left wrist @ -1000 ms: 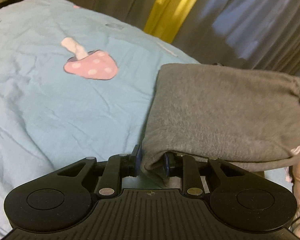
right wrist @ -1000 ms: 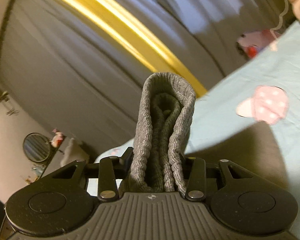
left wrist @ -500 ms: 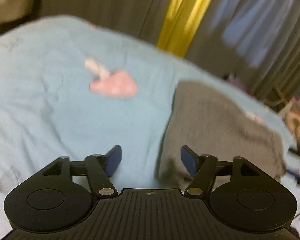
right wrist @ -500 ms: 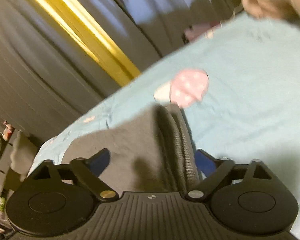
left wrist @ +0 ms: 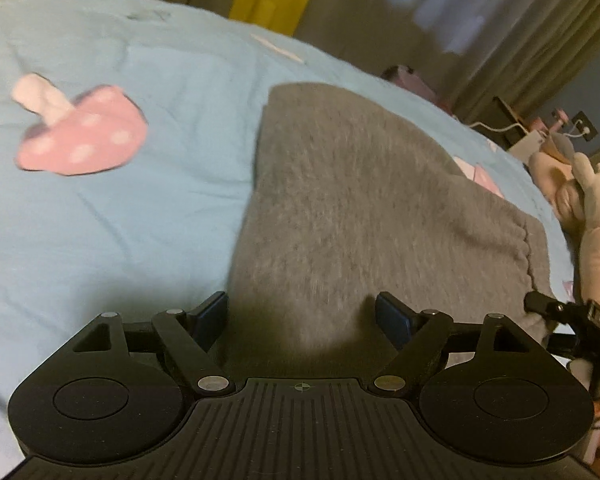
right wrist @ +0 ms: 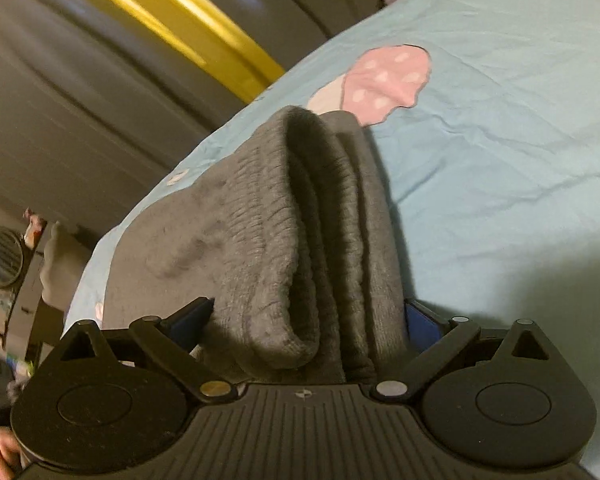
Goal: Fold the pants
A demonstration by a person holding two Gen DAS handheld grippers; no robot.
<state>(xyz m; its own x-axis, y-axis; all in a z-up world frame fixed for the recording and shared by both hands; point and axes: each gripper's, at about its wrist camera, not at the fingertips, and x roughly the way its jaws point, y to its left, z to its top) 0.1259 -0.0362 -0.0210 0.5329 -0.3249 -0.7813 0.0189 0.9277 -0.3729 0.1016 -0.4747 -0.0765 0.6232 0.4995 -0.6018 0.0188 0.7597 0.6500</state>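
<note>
the grey pants (left wrist: 352, 208) lie folded on the blue bedsheet (left wrist: 140, 220), soft, thick and likely floppy; grip the stacked edge. your left gripper (left wrist: 302, 316) and right gripper (right wrist: 308, 320) are opening, pads off the cloth.

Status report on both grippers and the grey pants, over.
Left gripper opening, nothing pinched. Right gripper opening, waistband between pads. Grey pants folded on blue bedspread. Nothing in the way.

Home bedroom: bed with light-blue mushroom-print sheet (left wrist: 148, 220), grey and yellow curtains (right wrist: 112, 52), plush toy (left wrist: 596, 216) at the bed's edge, round mirror (right wrist: 0, 256).
</note>
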